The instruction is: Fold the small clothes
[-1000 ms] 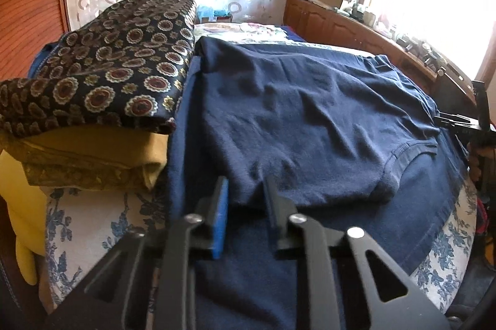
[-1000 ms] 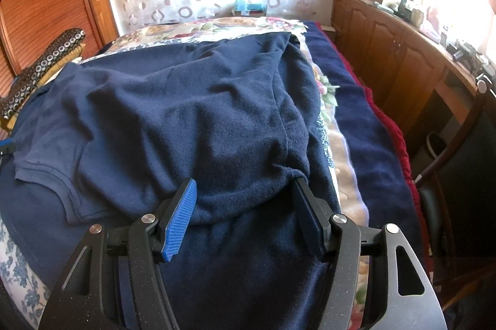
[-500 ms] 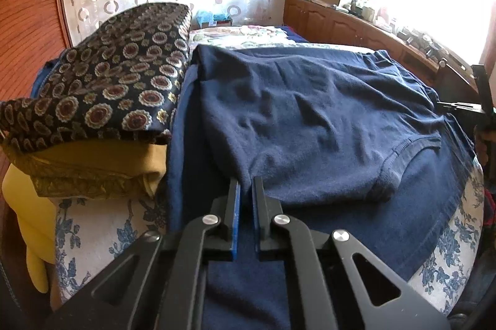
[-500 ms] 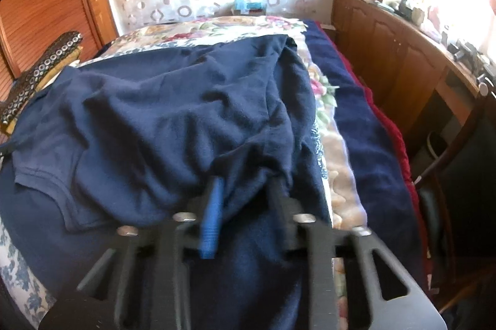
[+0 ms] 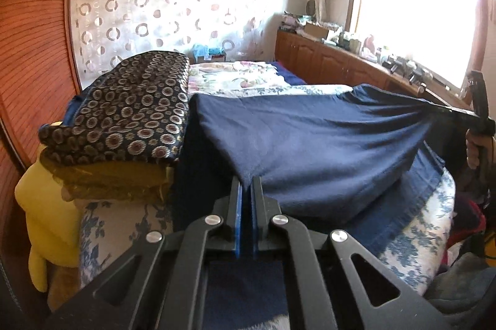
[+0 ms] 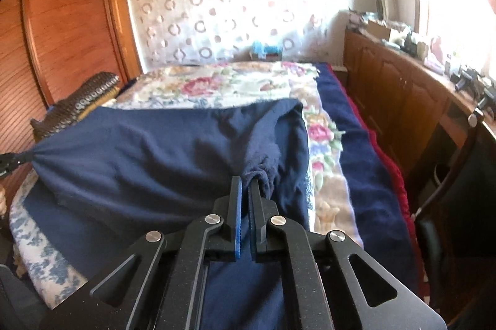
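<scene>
Both claws, the left gripper (image 5: 246, 185) and right gripper (image 6: 245, 184), are clamped on corners of the navy garment (image 5: 310, 137), lifting it taut above the bed's (image 6: 235, 85) near edge, probably to flatten it for folding.

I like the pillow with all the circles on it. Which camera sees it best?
The left wrist view: the circle-patterned pillow fills its left side, stacked on yellow bedding. The right wrist view catches only a thin edge at far left.
</scene>
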Tool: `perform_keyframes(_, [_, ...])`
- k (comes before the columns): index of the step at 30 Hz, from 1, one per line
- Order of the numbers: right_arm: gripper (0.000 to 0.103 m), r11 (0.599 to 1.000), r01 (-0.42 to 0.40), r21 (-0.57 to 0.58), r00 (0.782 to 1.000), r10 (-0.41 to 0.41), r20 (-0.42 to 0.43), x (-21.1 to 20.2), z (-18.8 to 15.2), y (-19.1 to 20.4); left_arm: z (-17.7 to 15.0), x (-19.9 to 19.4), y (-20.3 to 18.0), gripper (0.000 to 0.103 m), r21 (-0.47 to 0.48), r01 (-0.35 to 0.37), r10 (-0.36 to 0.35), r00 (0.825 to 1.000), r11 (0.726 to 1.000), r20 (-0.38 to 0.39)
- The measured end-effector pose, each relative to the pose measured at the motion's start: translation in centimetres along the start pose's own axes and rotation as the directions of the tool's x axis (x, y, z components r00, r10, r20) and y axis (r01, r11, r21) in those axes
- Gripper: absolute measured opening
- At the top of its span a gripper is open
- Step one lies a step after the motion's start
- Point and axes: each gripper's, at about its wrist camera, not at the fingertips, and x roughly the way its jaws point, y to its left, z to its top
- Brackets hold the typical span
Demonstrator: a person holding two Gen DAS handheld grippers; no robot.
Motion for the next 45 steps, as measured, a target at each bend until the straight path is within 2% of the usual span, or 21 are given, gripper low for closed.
perform_keyframes(5, [0.001, 1.000, -0.020, -0.010, 1.000, 0.020, 0.021, -3.3, 0.0, 0.3, -0.8, -1.6, 0.0, 0.002, -0.008, -0.001, 0.001, 1.000, 1.000, -0.008])
perform_keyframes(8, [0.001, 1.000, -0.024, -0.016, 1.000, 0.024, 0.006, -4.7, -0.7, 0.4, -1.8, -1.6, 0.0, 0.002, -0.010, -0.017, 0.017, 0.999, 1.000, -0.029])
perform_keyframes(13, [0.001, 1.000, -0.023, -0.014, 0.998, 0.022, -0.053, -3.8, -2.4, 0.5, -3.6, 0.2, -0.1, 0.006, -0.005, -0.043, 0.042, 0.995, 0.999, -0.090])
perform_keyframes(15, [0.001, 1.000, 0.005, -0.012, 0.996, -0.006, -0.084, -2.7, -3.3, 0.5, -4.1, 0.8, 0.0, 0.009, -0.011, -0.053, 0.051, 0.993, 0.999, -0.108])
perform_keyframes(20, [0.015, 0.998, 0.045, -0.038, 0.991, -0.049, -0.121, -1.8, -4.6, 1.2, -4.2, 0.5, 0.0, 0.016, -0.018, -0.069, 0.066, 0.992, 0.997, -0.104])
perform_keyframes(21, [0.021, 0.998, 0.048, -0.044, 0.992, -0.053, -0.116, -1.9, -4.6, 1.4, -4.2, 0.3, 0.0, 0.019, -0.023, -0.074, 0.071, 0.992, 0.997, -0.101])
perform_keyframes(22, [0.032, 0.997, 0.055, -0.051, 0.992, -0.060, -0.111, -2.0, -4.5, 1.4, -4.1, 0.2, 0.1, 0.020, -0.031, -0.077, 0.074, 0.993, 0.997, -0.097])
perform_keyframes(24, [0.047, 0.996, 0.064, -0.057, 0.994, -0.069, -0.089, -2.5, -4.2, 1.9, -3.8, -0.1, 0.3, 0.029, -0.037, -0.082, 0.078, 0.993, 0.996, -0.090])
perform_keyframes(26, [0.050, 0.996, 0.063, -0.062, 0.995, -0.067, -0.072, -2.7, -3.9, 2.3, -3.7, 0.0, 0.5, 0.036, -0.033, -0.112, 0.108, 0.990, 0.993, -0.092])
perform_keyframes(31, [0.066, 0.996, 0.025, -0.084, 0.998, -0.029, -0.053, -2.4, -3.6, 3.9, -4.3, 0.8, 1.1, 0.041, -0.050, -0.133, 0.126, 0.984, 0.990, -0.124])
perform_keyframes(36, [0.073, 0.994, -0.039, -0.107, 0.997, 0.032, -0.069, -0.5, -3.6, 6.5, -4.9, 1.7, 1.5, 0.043, -0.058, -0.132, 0.122, 0.980, 0.990, -0.156])
perform_keyframes(45, [0.073, 0.982, -0.124, -0.139, 0.987, 0.107, -0.123, 3.4, -4.6, 10.9, -5.6, 2.5, 1.6, 0.043, -0.056, -0.146, 0.133, 0.973, 0.988, -0.189])
